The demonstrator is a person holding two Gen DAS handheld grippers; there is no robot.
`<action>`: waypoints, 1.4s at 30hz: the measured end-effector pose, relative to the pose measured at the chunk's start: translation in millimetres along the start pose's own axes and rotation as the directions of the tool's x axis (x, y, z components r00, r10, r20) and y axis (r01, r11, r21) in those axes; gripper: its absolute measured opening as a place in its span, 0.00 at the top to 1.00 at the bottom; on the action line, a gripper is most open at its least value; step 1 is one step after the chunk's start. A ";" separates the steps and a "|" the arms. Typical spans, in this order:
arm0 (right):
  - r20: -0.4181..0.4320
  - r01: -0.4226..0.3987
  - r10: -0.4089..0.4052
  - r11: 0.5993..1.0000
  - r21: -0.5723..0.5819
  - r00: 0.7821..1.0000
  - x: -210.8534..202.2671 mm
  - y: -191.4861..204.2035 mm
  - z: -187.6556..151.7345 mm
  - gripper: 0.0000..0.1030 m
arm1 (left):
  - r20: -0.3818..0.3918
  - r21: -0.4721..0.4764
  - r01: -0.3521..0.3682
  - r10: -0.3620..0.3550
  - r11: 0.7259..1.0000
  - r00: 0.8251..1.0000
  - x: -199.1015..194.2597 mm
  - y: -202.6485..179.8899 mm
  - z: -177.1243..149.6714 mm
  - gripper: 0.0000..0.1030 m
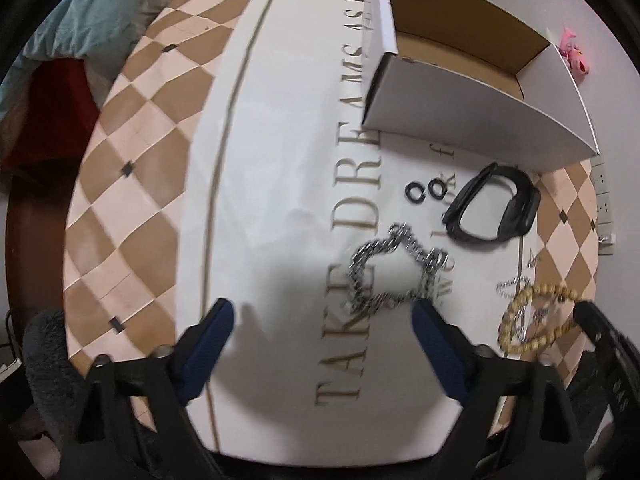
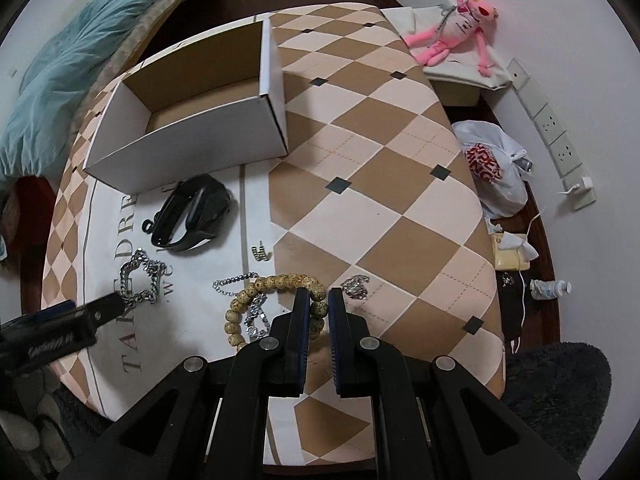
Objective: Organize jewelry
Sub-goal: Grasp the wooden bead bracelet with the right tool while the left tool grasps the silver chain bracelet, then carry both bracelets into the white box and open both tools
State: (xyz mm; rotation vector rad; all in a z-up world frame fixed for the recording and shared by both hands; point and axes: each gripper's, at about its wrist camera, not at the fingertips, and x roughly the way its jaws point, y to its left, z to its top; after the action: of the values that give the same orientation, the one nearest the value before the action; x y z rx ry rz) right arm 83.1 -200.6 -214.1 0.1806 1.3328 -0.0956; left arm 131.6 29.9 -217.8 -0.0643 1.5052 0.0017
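jewelry lies loose on the white mat (image 1: 280, 160), none of it in the box (image 2: 192, 100) at upper left of the right view, whose visible floor is bare, so the sorting looks barely begun. the left claw (image 1: 324, 312) hangs wide open at the bottom of its frame, one finger at the edge of the steel chain (image 1: 384, 268), nothing held. the right claw (image 2: 319, 300) is nearly shut on a bead of the bead bracelet (image 2: 272, 304) at lower centre, apparently gripping it. left to move: watch (image 2: 192, 216), black rings (image 1: 426, 192), thin chains (image 2: 236, 282), a clip (image 2: 261, 254), silver lump (image 2: 356, 286).
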 end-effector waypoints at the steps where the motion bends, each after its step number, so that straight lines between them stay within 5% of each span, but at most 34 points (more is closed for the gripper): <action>1: -0.001 0.001 -0.001 1.000 0.000 1.000 0.8 -1.8 1.7 0.91 | 0.001 0.007 -0.010 0.010 1.000 1.000 4.4 -1.7 3.1 0.27; 4: -0.008 -0.003 0.002 1.000 -0.004 1.000 3.0 -8.5 -0.4 0.91 | 0.029 0.053 -0.045 0.043 0.998 0.999 13.6 -8.1 9.6 0.49; 8: -0.013 -0.008 0.008 1.000 -0.003 1.000 6.0 -9.0 -2.8 0.91 | 0.082 0.138 -0.063 0.052 0.988 0.995 12.4 -18.9 12.5 0.95; 18: 0.024 -0.083 0.083 0.996 0.011 0.996 -19.0 -8.8 -3.6 0.91 | 0.139 0.140 -0.016 -0.004 0.990 0.990 -19.6 -5.8 -31.8 0.95; 27: 0.061 -0.197 0.197 0.980 -0.014 0.978 -60.5 0.8 9.4 0.91 | 0.217 0.149 0.017 -0.050 0.989 0.975 -72.2 3.5 -39.3 0.95; 36: 0.134 -0.299 0.305 0.952 -0.067 0.943 -114.0 11.1 53.0 0.91 | 0.280 0.173 0.126 -0.172 0.977 0.944 -132.7 -21.5 -4.2 0.95; 42: 0.195 -0.288 0.314 0.946 -0.151 0.929 -140.0 30.9 106.4 0.91 | 0.318 0.219 0.190 -0.254 0.957 0.913 -163.7 -40.3 46.3 0.95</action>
State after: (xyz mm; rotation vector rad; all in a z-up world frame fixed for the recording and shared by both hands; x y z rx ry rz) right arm 157.3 -194.8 -51.8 0.2637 1.0759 0.2203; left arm 168.6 -2.0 -49.9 -0.0825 1.1346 -0.2975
